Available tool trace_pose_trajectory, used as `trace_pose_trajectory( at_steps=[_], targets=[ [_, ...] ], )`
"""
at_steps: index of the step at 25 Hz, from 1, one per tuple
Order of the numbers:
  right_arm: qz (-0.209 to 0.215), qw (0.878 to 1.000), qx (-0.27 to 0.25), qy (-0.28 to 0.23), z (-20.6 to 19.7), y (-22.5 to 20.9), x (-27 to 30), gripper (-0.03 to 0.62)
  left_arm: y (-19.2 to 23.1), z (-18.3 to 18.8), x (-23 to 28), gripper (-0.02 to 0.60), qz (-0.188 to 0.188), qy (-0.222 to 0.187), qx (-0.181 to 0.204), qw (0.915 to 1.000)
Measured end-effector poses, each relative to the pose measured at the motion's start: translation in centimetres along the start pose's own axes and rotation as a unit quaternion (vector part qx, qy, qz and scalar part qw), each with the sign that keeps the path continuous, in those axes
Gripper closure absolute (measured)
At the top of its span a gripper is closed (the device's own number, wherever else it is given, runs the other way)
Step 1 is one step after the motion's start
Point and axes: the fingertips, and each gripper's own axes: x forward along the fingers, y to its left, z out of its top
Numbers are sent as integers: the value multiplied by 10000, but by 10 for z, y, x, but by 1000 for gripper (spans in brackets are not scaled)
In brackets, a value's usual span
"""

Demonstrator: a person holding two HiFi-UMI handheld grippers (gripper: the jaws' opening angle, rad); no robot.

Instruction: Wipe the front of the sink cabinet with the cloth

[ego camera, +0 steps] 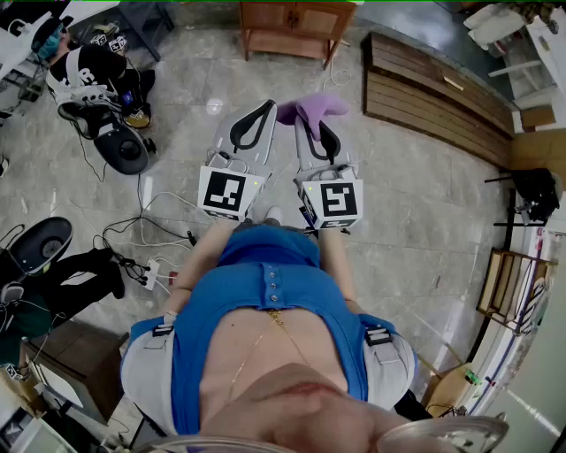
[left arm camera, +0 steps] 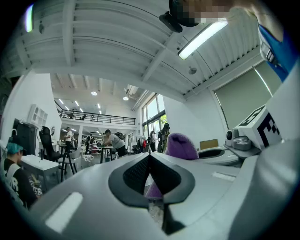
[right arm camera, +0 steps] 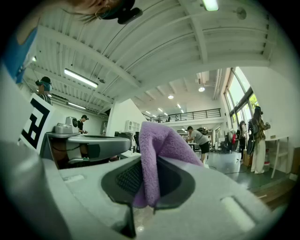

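Note:
A purple cloth (ego camera: pixel 311 108) sticks out of the tip of my right gripper (ego camera: pixel 315 131), which is shut on it. In the right gripper view the cloth (right arm camera: pixel 157 140) stands folded between the dark pads of the right gripper (right arm camera: pixel 147 166). My left gripper (ego camera: pixel 265 111) is held close beside it, shut with nothing in it. In the left gripper view the left gripper (left arm camera: pixel 149 158) has its pads meeting, and the cloth (left arm camera: pixel 180 145) shows behind them. A wooden cabinet (ego camera: pixel 292 26) stands on the tiled floor well ahead of both grippers. Both grippers are held out at waist height.
Slatted wooden panels (ego camera: pixel 433 97) lie at the right of the cabinet. Bags and gear (ego camera: pixel 97 84) sit at the left, with cables and a power strip (ego camera: pixel 150 274) on the floor. A wooden rack (ego camera: pixel 508 287) stands at the right. Several people (left arm camera: pixel 112 140) work far off.

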Motion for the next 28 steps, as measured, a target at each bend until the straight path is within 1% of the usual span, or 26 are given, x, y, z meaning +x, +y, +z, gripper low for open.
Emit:
trace_pose_trajectory(
  at_steps=[4,8,12,15,19,23,26,28],
  targets=[
    [127,9997,158,-156,-5,-11,-7,536,-6,-3,6,583,22,-20,-24,10000],
    [251,9990,295,-244,-7,-21,-3,536,-4,-4,13,583,-84,-188,-242,9995],
    [338,9988,239,-265,-9,-27,8,536,4,-4,25,583,-64,0,-219,9997],
    [312,9991,140,-236,-12,-35,21,536,18,-10,37,581,-55,9,-303,9995],
    [226,9995,171,-163,-20,-53,53,536,39,-21,75,581,-262,-68,-643,9976],
    [181,9997,61,-163,-22,-72,100,536,71,-32,114,583,-307,-122,-529,9981],
    [140,9997,-12,-179,-20,-84,137,536,97,-36,142,581,-342,-102,-585,9976],
    [122,9996,-58,-229,-14,-91,166,536,120,-36,160,581,-335,-129,-525,9980]
  ],
)
